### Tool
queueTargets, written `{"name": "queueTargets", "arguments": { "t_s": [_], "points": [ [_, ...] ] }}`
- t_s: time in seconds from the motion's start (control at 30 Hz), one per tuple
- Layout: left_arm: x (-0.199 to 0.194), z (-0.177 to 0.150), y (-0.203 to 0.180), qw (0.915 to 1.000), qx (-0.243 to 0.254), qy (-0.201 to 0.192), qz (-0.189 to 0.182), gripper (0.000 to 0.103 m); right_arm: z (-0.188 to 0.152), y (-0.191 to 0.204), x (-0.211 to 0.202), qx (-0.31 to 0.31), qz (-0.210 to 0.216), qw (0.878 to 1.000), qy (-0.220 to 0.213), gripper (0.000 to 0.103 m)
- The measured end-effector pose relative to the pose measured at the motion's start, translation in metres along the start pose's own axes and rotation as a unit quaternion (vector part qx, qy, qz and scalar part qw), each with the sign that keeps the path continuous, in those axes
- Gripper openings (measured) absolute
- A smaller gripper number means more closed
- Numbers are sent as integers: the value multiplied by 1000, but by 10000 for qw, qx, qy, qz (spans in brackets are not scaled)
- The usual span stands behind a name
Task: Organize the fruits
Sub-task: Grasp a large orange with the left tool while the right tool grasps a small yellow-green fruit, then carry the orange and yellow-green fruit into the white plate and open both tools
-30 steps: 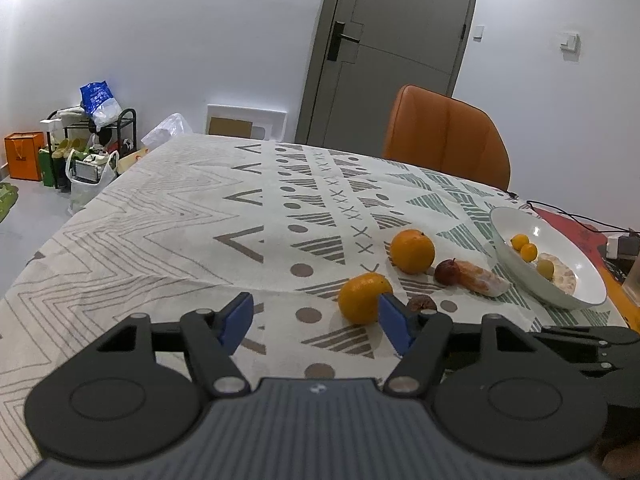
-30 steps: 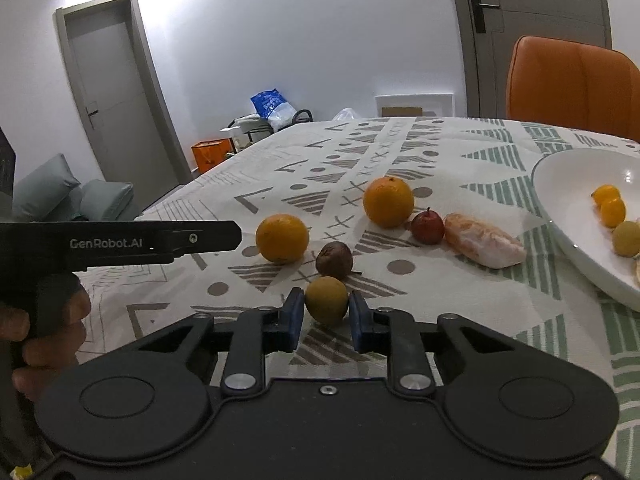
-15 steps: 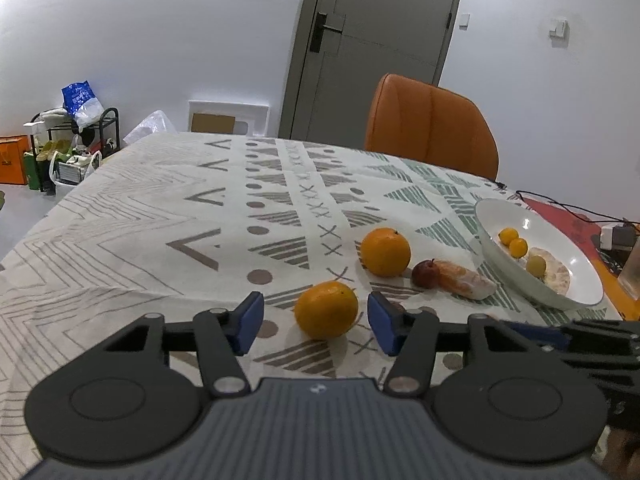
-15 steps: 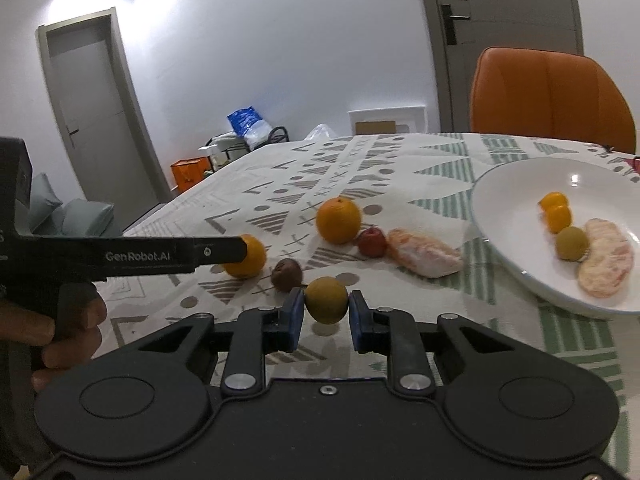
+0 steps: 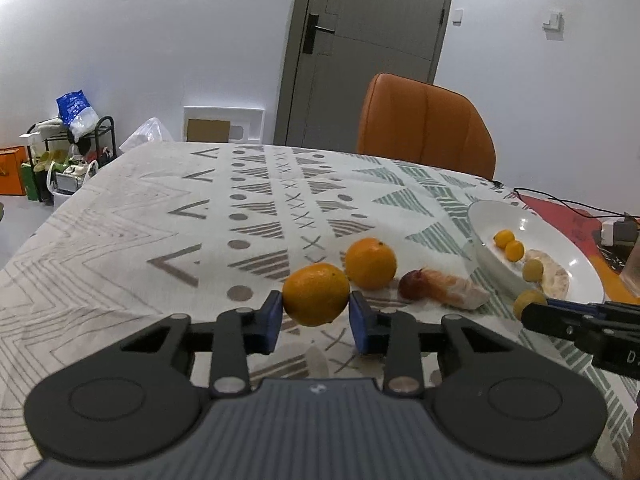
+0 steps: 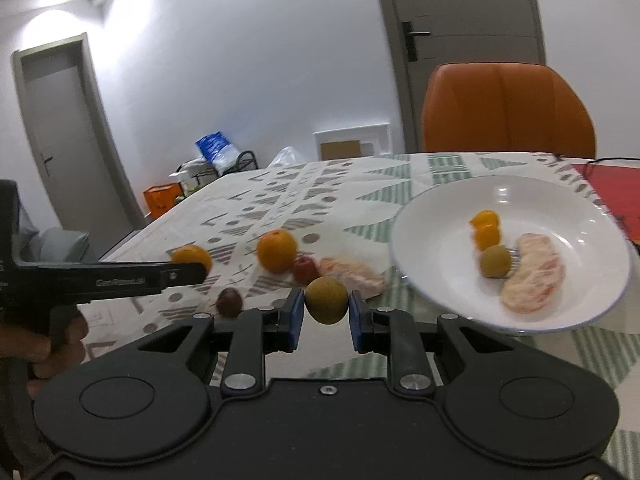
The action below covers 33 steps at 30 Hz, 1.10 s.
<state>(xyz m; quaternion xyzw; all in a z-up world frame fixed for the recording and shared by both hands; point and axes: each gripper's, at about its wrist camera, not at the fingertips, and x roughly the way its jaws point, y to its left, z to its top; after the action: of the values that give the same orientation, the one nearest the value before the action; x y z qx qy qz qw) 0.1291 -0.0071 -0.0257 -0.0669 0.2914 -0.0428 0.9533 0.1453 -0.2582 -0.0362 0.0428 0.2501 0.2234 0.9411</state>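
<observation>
The left gripper (image 5: 316, 318) is now clamping an orange (image 5: 316, 294) between its two blue pads, and the fruit is hanging a little above the patterned tablecloth (image 5: 120, 240). One second ago the pads were standing wide open on both sides of this orange, which was lying on the cloth; half a second ago they were closing in on it.

The right gripper (image 6: 323, 316) is still squeezing a small green-brown fruit (image 6: 327, 300), as in both earlier pictures. It has been carrying the fruit up and toward the white plate (image 6: 440, 216), which is looking much larger and nearer in the right wrist view than before. That view is blurred from the motion.

A second orange (image 5: 371, 263), a small red fruit (image 5: 412, 285) and a peeled citrus piece (image 5: 456, 290) are lying on the cloth just beside each other, in the same places as earlier. A small dark brown fruit (image 6: 229, 302) is also resting on the cloth, near the left tool.

In the plate two small yellow fruits (image 6: 485, 229), one green-brown fruit (image 6: 496, 262) and another peeled piece (image 6: 534, 276) are lying together. An orange chair (image 5: 424, 128) is standing behind the table.
</observation>
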Motion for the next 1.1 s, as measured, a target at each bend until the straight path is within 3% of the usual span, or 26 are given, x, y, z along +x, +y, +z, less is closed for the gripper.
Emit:
{"name": "queueTargets", "arguments": {
  "t_s": [0.87,1.1],
  "points": [
    [7,17,-67,9977,590,-60,-342,34,3,-66,-33,486,-489,9968,-402,23],
    [10,19,-83,9962,751,-41,-434,34,-1,-81,-40,723,-607,9939,-569,35]
  ]
}}
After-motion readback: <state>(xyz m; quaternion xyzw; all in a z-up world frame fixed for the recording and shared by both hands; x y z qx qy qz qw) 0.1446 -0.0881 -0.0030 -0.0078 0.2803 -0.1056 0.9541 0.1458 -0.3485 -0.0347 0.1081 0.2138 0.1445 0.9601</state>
